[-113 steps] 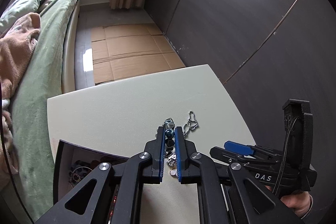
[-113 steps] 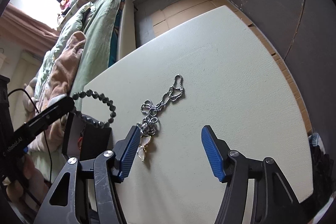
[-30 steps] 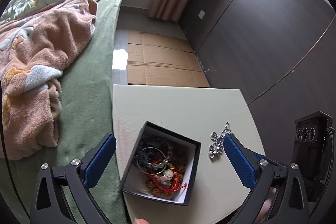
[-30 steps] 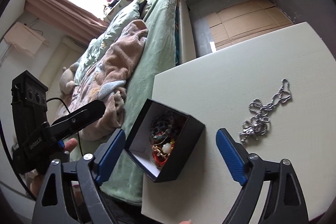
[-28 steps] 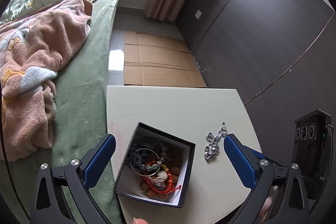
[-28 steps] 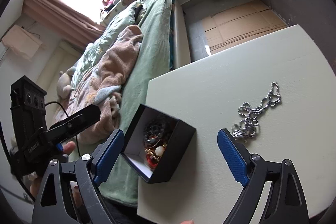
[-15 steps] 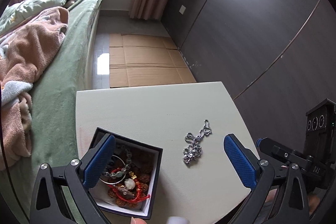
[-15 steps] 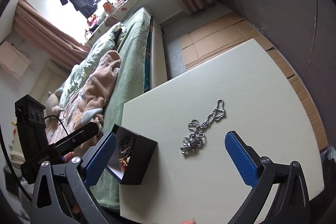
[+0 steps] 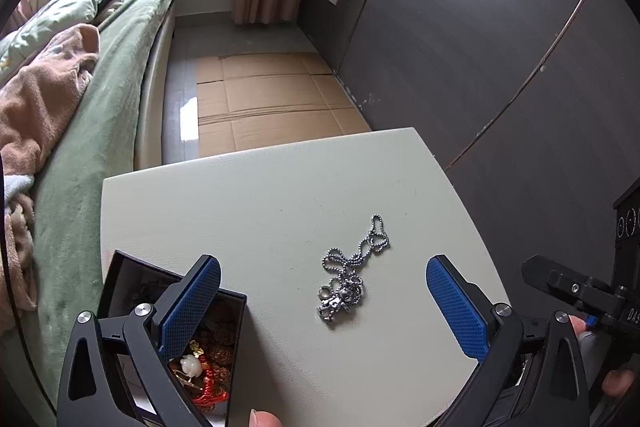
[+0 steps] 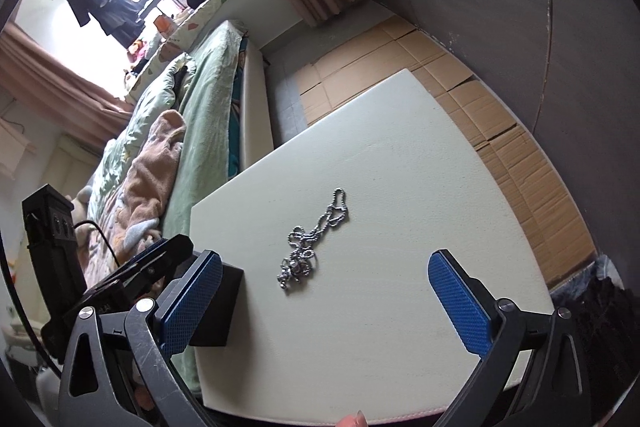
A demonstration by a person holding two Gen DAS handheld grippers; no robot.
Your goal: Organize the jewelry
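A silver ball-chain necklace [image 9: 349,270] with a pendant lies in a loose heap on the pale table [image 9: 260,195]; it also shows in the right wrist view [image 10: 312,243]. A black jewelry box [image 9: 132,283] with beads, a red cord and a white charm inside sits at the table's left front corner, partly behind my left finger; only its dark side [image 10: 218,307] shows in the right wrist view. My left gripper [image 9: 324,307] is open and empty, above the table with the necklace between its fingers. My right gripper [image 10: 325,307] is open and empty, just short of the necklace.
A bed with a green cover [image 9: 100,99] and a pink blanket [image 9: 36,99] runs along the table's left side. Flattened cardboard [image 9: 272,95] lies on the floor beyond the table. A dark wall [image 9: 480,47] stands at the right.
Both grippers have swung right, from over the box toward the necklace. The box has slid to the left edge of both views. The bead bracelet held by the left gripper earlier is gone from its fingers.
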